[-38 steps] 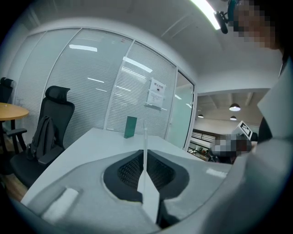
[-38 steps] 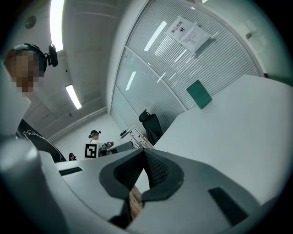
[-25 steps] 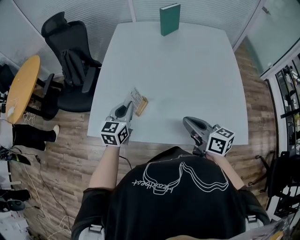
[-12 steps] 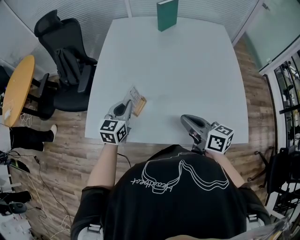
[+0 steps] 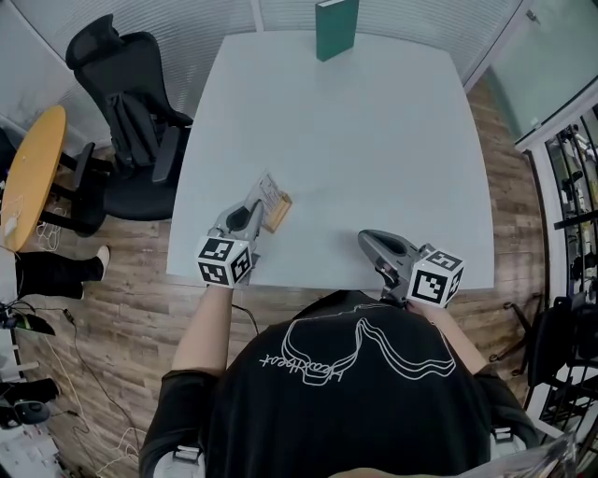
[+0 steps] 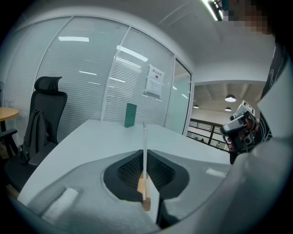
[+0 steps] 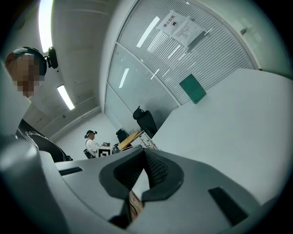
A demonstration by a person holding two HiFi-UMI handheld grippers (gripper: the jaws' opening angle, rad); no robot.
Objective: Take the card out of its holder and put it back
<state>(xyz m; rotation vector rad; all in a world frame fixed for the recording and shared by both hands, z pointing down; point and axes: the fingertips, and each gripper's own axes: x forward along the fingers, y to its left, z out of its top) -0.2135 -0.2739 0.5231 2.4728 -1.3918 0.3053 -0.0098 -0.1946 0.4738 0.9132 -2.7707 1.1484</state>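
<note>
From the head view, the left claw (image 5: 256,211) is clenched on a thin white rectangular card (image 5: 270,193). A small pale wooden block holder (image 5: 281,213) lies right at the claw's tip, touching the card, above the near left part of the white table (image 5: 374,140). Whether the holder rests on the tabletop cannot be told. The right claw (image 5: 367,239) sits well apart to the right of the left one, by the table's near edge. Far ahead of both claws, an upright dark green book (image 5: 336,28) stands at the far edge.

In the left gripper view, the card (image 6: 144,139) shows edge-on as a thin upright line squeezed between the left claw's (image 6: 145,170) ribbed black pads. The wooden holder (image 6: 144,194) sits at the card's lower end, low between the jaws. The book (image 6: 131,114) stands almost straight ahead of the tips, and the right claw (image 6: 241,130) is off to the right.

In the right gripper view, the right claw (image 7: 143,171) is clenched with nothing in it. The tabletop (image 7: 238,119) stretches ahead, with the book (image 7: 192,88) far beyond the tips.
</note>
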